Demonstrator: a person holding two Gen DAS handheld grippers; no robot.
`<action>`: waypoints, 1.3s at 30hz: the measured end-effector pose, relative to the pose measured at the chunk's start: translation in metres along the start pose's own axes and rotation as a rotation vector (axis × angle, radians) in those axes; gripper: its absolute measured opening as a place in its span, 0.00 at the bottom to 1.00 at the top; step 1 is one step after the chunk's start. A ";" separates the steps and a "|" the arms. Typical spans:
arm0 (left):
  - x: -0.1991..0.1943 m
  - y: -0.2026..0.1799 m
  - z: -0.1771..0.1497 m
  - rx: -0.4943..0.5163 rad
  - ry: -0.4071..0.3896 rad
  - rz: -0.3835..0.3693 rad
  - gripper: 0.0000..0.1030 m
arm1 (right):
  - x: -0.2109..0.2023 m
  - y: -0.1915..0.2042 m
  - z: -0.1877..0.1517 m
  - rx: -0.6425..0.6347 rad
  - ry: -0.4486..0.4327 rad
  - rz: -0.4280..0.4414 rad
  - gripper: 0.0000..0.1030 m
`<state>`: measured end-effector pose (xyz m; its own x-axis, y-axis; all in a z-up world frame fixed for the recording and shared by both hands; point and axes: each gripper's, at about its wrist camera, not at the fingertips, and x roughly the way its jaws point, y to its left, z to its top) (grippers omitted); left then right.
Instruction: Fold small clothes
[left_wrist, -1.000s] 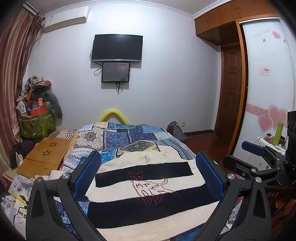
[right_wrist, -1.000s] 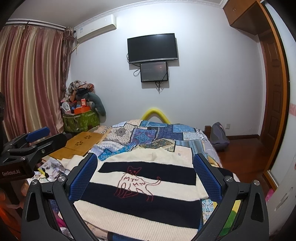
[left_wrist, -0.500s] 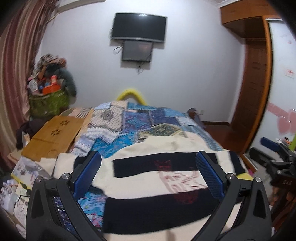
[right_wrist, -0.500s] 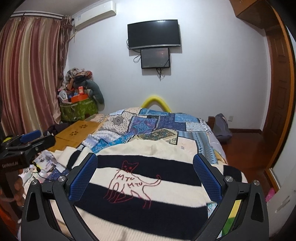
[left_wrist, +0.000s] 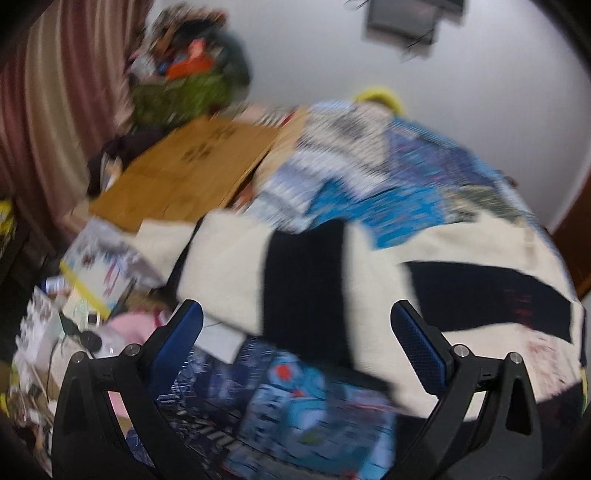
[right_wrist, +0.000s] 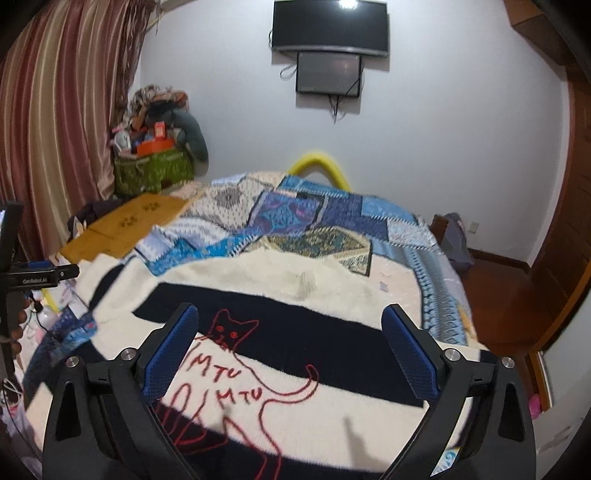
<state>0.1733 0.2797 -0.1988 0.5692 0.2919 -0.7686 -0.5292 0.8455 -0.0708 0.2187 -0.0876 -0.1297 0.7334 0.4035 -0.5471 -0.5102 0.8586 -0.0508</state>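
Lying flat across the patchwork bedspread (right_wrist: 295, 218), the cream and navy striped sweater (right_wrist: 303, 325) fills the lower half of the right wrist view, its red outlined cat (right_wrist: 236, 365) with "MTU" lettering sitting at lower centre. The right gripper (right_wrist: 290, 354) hangs just above the sweater's chest, blue-padded fingers (right_wrist: 168, 354) spread wide and grasping nothing; the cat drawing lies between and just under the fingers, nearer the left pad. At the far left edge of that view the left gripper (right_wrist: 37, 275) shows partly, over the sweater's sleeve side. The left wrist view is heavily motion-blurred and tilted: there the left gripper (left_wrist: 295, 347) is also released, its two pads (left_wrist: 421, 347) well apart with nothing between them, and the sweater (left_wrist: 332, 280) runs across the middle of the frame from centre left to the right edge, one dark stripe passing between the fingers. Below the garment, bedspread (left_wrist: 295, 406) shows at bottom centre. A tan board (left_wrist: 192, 173) lies in the upper left, beside a green bin (left_wrist: 177, 92) piled with clutter. Two wall screens (right_wrist: 330, 40) hang at top centre of the right wrist view.
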 end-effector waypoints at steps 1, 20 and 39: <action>0.010 0.008 0.000 -0.015 0.018 0.013 0.99 | 0.006 0.000 0.000 0.001 0.014 0.001 0.93; 0.095 0.046 0.015 -0.134 0.174 0.004 0.11 | 0.091 -0.022 -0.014 0.016 0.226 0.074 0.71; -0.050 -0.160 0.040 0.267 -0.003 -0.392 0.10 | 0.050 -0.045 -0.003 0.036 0.147 0.081 0.69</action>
<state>0.2552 0.1476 -0.1238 0.6956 -0.0719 -0.7148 -0.0940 0.9773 -0.1897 0.2772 -0.1064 -0.1571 0.6157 0.4231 -0.6648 -0.5464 0.8371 0.0268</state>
